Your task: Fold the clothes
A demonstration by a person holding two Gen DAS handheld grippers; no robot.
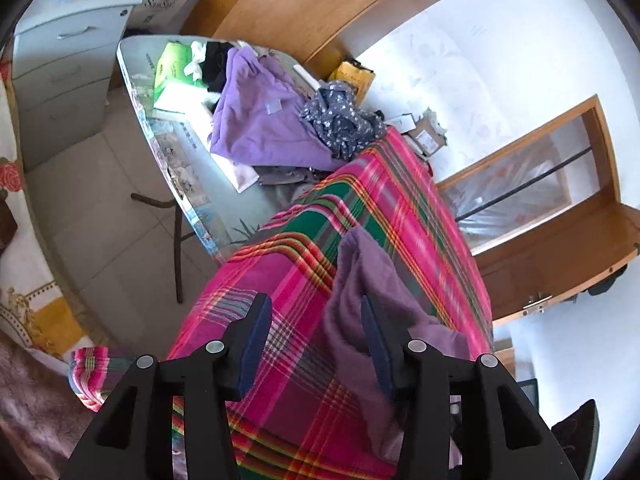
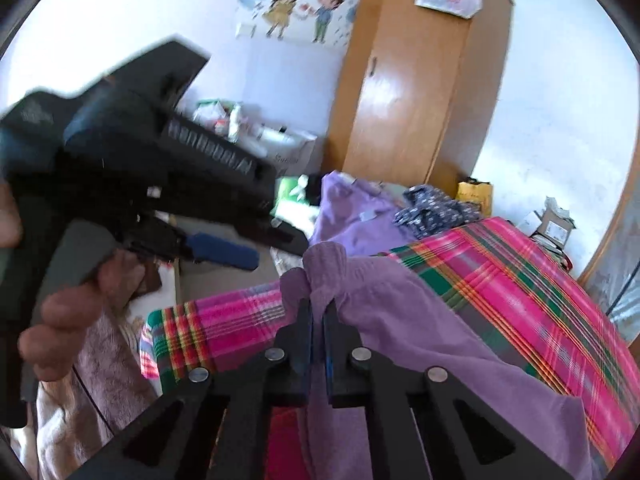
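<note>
We see the right gripper (image 2: 317,322) w/ its blue-padded fingers (image 2: 305,332) pinched tight on a bunched edge of the soft mauve-purple garment (image 2: 408,320); the cloth rises in a small knot just above the tips and drapes off to the right over the pink, green & orange plaid cloth (image 2: 520,280) that covers the surface. In the left wrist view the left gripper (image 1: 316,344) hangs w/ fingers (image 1: 256,340) spread wide, gripping nothing; the same purple garment (image 1: 360,276) lies draped across the plaid cloth (image 1: 392,200), and one fold sits against the right-hand pad. From the right wrist view we also see the left gripper (image 2: 224,252) up at the left, blurred, held by a bare hand (image 2: 68,312), well apart from the pinched edge. Further back lie a crumpled lilac garment (image 1: 256,120) & a dark blue floral-print garment (image 1: 340,120) on a glass-topped table (image 1: 136,60), near the plaid cloth's far end.
</note>
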